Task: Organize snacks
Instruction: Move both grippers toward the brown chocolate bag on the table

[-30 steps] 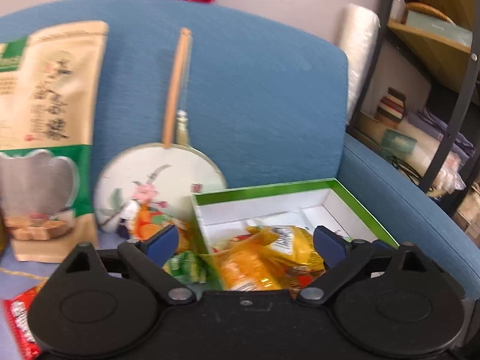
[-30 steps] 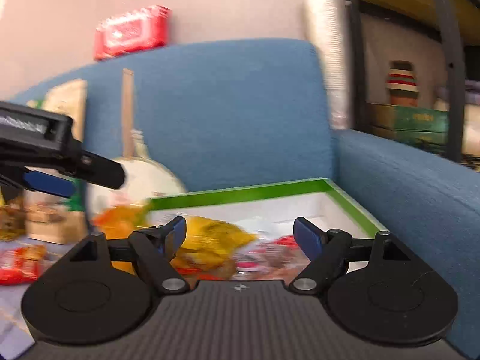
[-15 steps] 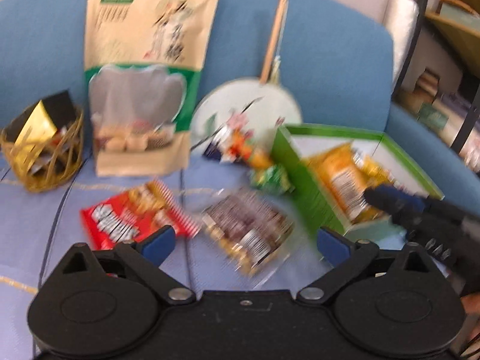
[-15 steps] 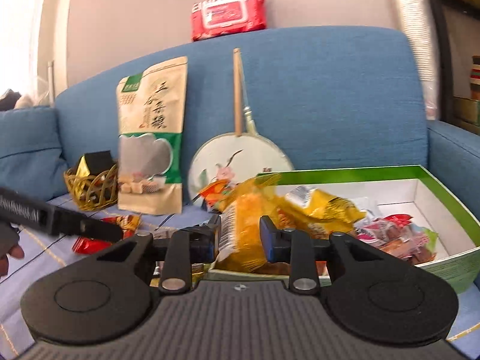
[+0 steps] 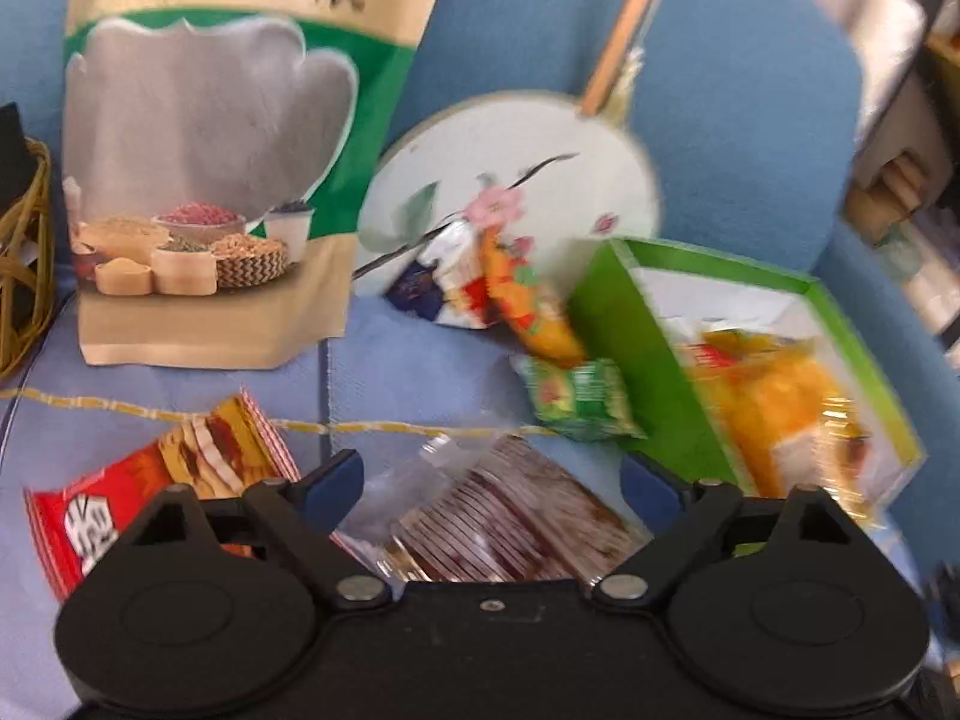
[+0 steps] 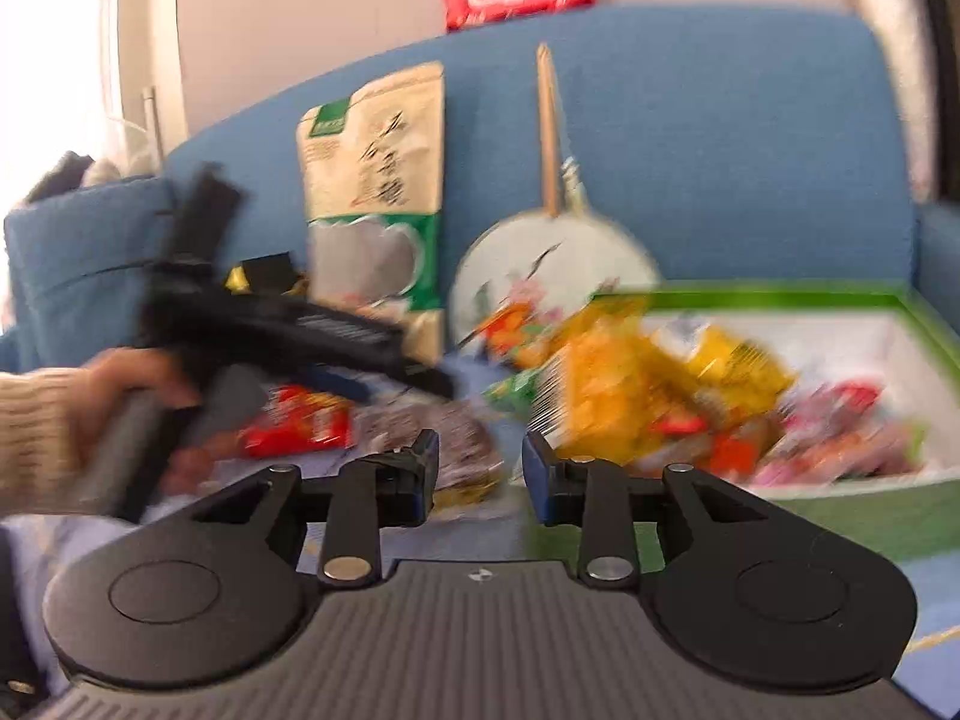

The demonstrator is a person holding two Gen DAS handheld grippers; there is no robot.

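The left gripper (image 5: 492, 480), jaws wide apart and holding nothing, hangs over a clear pack of dark snacks (image 5: 510, 522). The right gripper (image 6: 480, 468) is part open, its jaws just having widened, nothing between them. At its two o'clock sits the green box (image 6: 852, 510) with the yellow packet (image 6: 624, 396) inside.
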